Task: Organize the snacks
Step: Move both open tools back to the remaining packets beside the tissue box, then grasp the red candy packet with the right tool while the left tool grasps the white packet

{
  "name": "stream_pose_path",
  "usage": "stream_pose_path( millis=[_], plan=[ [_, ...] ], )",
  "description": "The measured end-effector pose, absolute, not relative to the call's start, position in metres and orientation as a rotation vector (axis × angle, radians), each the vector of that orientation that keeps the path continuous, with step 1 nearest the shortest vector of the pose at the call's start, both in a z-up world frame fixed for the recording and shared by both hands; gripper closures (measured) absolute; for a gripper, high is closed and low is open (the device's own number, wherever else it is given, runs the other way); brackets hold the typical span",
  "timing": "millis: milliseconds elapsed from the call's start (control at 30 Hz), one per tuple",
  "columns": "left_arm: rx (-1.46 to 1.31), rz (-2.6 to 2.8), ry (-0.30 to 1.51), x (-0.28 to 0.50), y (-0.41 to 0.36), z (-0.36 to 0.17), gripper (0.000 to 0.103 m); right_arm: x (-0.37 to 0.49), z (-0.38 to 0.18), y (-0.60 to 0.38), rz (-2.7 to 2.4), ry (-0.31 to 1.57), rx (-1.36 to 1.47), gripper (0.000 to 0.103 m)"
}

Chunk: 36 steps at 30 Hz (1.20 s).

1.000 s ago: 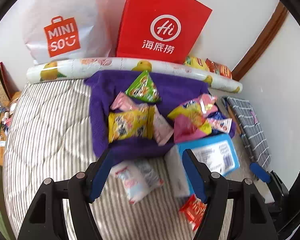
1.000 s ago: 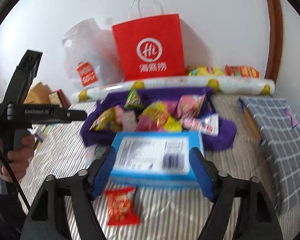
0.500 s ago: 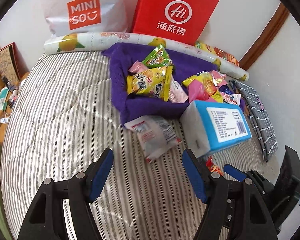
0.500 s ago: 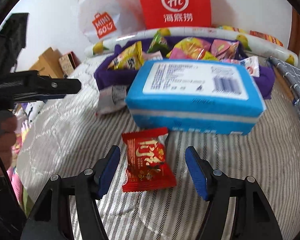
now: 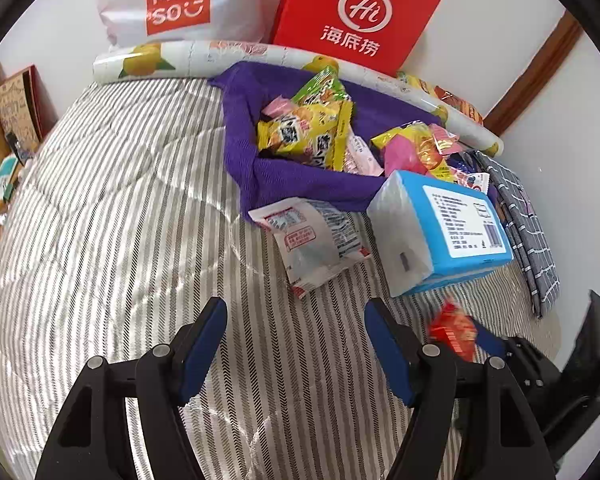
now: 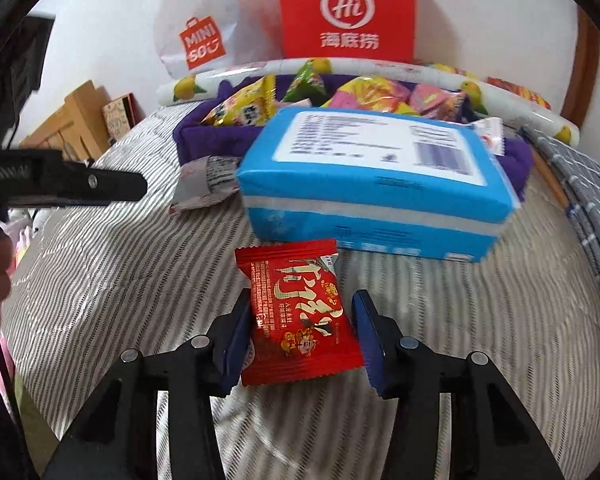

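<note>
A red snack packet (image 6: 296, 316) lies on the striped bedcover, right between the blue pads of my right gripper (image 6: 302, 300). Its jaws are closing around the packet; the pads stand at its side edges and I see no squeeze. The same packet (image 5: 452, 330) shows blurred in the left wrist view, low on the right. My left gripper (image 5: 296, 308) hangs open over bare bedcover with nothing between its fingers. Ahead of it lies a white snack packet (image 5: 312, 240). Several bright snack packets (image 5: 308, 132) are heaped on a purple cloth (image 5: 260, 176).
A blue wrapped pack (image 6: 372, 176) lies just beyond the red packet. At the back stand a white bag (image 5: 172, 4) and a red paper bag (image 5: 352, 16) behind a lemon-print roll (image 5: 148, 64). A grey checked cloth (image 5: 528, 232) lies at the right.
Both grippers came lower and nearer the bedcover. The right gripper moved over the red packet and its jaws narrowed around it. The left gripper's jaws kept their width.
</note>
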State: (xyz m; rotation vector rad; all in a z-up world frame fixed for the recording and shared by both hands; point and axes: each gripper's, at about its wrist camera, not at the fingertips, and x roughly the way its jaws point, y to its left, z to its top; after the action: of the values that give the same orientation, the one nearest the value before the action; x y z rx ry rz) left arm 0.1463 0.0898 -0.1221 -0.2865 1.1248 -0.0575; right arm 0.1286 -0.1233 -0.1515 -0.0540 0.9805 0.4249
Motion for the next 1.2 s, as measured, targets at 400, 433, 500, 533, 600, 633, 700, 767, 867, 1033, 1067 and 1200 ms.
stream_pose_path(
  millis=[400,433,500,533,600,633,700,767,867,1033,1067,1200],
  plan=[
    [-0.371,-0.037,1.083,0.156,0.084,-0.147,0.034,0.129,-0.15,-0.205,0.25,0.923,-0.063,0.054],
    [-0.375,-0.04,1.08,0.158,0.083,-0.147,0.034,0.131,-0.15,-0.21,0.234,0.92,-0.063,0.054],
    [-0.389,-0.037,1.074,0.164,0.081,-0.146,0.034,0.137,-0.152,-0.223,0.201,0.918,-0.055,0.054],
    [-0.395,-0.037,1.07,0.168,0.08,-0.145,0.034,0.14,-0.154,-0.229,0.193,0.92,-0.046,0.054],
    [-0.405,-0.033,1.075,0.177,0.078,-0.145,0.034,0.149,-0.157,-0.242,0.182,0.926,-0.007,0.054],
    [-0.41,-0.025,1.077,0.181,0.077,-0.146,0.034,0.152,-0.158,-0.246,0.182,0.93,0.01,0.054],
    [-0.422,0.003,1.086,0.19,0.077,-0.149,0.034,0.159,-0.162,-0.255,0.187,0.947,0.057,0.054],
    [-0.418,0.019,1.104,0.198,0.075,-0.154,0.034,0.165,-0.165,-0.262,0.181,0.957,0.094,0.054],
    [-0.369,0.039,1.097,0.206,0.068,-0.156,0.034,0.172,-0.169,-0.268,0.189,0.969,0.141,0.054],
    [-0.308,0.074,1.085,0.214,0.061,-0.157,0.033,0.174,-0.173,-0.272,0.206,0.973,0.175,0.054],
    [-0.293,0.078,1.083,0.215,0.059,-0.158,0.033,0.174,-0.173,-0.272,0.209,0.972,0.174,0.054],
    [-0.253,0.078,1.072,0.214,0.056,-0.158,0.033,0.173,-0.173,-0.274,0.212,0.97,0.191,0.054]
  ],
)
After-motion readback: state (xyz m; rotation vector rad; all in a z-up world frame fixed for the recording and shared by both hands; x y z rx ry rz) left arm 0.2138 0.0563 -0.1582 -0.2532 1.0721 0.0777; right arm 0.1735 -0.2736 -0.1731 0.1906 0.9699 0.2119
